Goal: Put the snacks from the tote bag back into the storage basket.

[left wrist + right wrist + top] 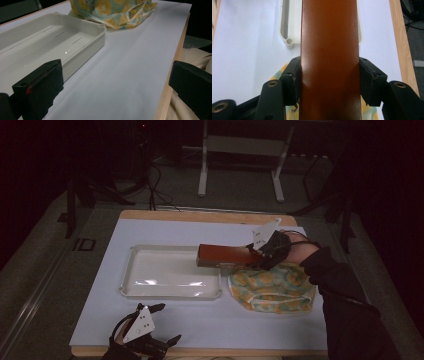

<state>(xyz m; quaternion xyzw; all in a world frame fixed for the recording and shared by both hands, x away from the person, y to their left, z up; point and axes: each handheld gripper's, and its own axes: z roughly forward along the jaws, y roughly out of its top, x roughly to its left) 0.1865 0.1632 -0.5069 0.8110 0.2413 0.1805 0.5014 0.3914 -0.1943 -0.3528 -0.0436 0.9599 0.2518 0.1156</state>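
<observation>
right gripper (261,254) clamped on brown box (222,255) at rear end, so box juts level over white tray (131,270) corner, likely for drop-in. patterned cloth (272,287) beneath. left gripper (165,322) gaping wide, holding nothing, parked at near table edge.

We lose the brown box's (329,60) far end past the top edge — it hides most of the tray (287,27) behind.

The high view is dim, its surroundings nearly black; glare streaks the white tray (170,272); both gripper views are brighter, their near edges soft.
</observation>
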